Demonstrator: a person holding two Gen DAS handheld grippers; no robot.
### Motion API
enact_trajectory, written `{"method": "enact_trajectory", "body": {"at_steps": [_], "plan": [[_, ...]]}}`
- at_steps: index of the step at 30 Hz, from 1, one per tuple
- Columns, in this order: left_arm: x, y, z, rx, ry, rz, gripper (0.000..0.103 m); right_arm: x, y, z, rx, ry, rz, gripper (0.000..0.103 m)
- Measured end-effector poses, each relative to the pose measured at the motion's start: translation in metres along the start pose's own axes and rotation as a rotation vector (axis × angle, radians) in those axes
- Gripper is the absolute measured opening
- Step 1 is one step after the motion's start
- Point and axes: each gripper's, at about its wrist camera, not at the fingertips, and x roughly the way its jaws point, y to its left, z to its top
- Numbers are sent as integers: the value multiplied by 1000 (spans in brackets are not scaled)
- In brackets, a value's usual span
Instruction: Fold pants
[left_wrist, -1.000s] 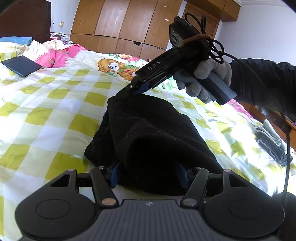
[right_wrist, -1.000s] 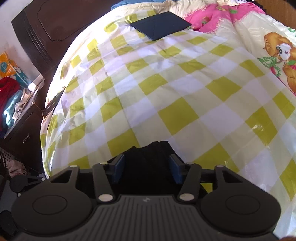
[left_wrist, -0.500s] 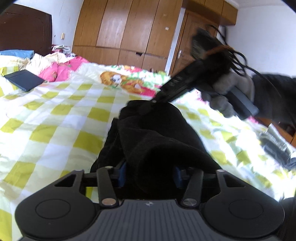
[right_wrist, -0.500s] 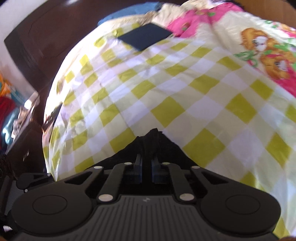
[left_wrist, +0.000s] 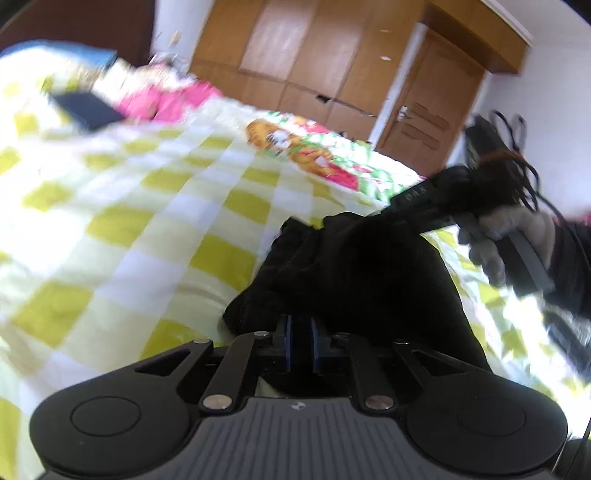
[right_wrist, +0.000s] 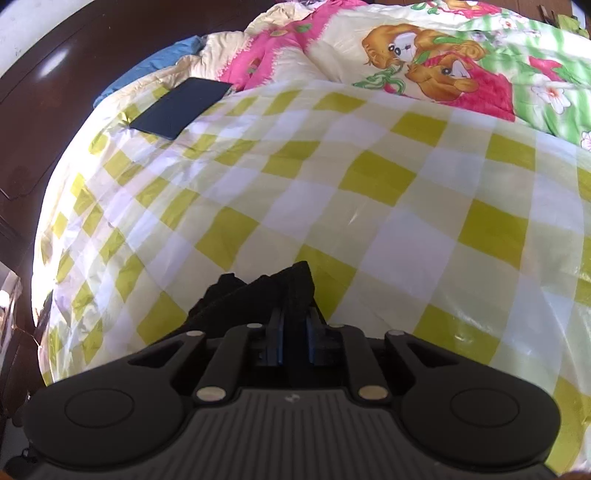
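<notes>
The black pants hang bunched above a yellow-and-white checked bedspread. My left gripper is shut on the near edge of the pants. My right gripper is shut on another edge of the pants, whose fabric sticks up between its blue pads. In the left wrist view the right gripper comes in from the right, held by a gloved hand, and grips the far end of the pants.
A dark flat tablet case lies on the bed near the headboard. A pink and cartoon-print quilt is bunched at the far side. Wooden wardrobes and a door stand behind the bed.
My left gripper has closed on the pants; it was open around them a second ago. My right gripper closed on them half a second ago. Both have lifted and shifted the pants.
</notes>
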Motion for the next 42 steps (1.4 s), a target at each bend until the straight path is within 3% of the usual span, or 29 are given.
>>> {"method": "enact_trajectory", "body": {"at_steps": [3,5,7,11,14,21,25,30,33,35,37,42], "plan": [[-11,-16,0,106,-46,14,34,0,-2,0,19,6,1,16],[-22,-22,2,123,-83,0,51,1,0,-1,18,5,-5,18],[-30,-27,4,143,-104,-11,56,2,0,-2,19,3,-3,18],[-19,-44,6,273,-114,36,56,0,-5,-3,50,-5,12,18],[2,-55,7,382,-127,128,56,0,-5,-3,51,-6,13,18],[-5,-38,8,377,-104,84,56,1,-9,-2,55,-1,33,18],[-13,-26,14,323,-116,52,56,0,-11,-1,73,3,40,18],[0,-42,15,460,-149,131,55,5,-8,0,66,11,23,18],[17,-59,17,556,-178,167,40,4,-8,0,67,8,11,18],[30,-62,19,540,-144,148,28,3,-3,0,35,3,-12,13],[35,-57,18,524,-124,168,26,-2,3,1,10,-2,-13,9],[-4,-27,25,305,-113,103,24,-30,38,0,-69,-57,53,7]]}}
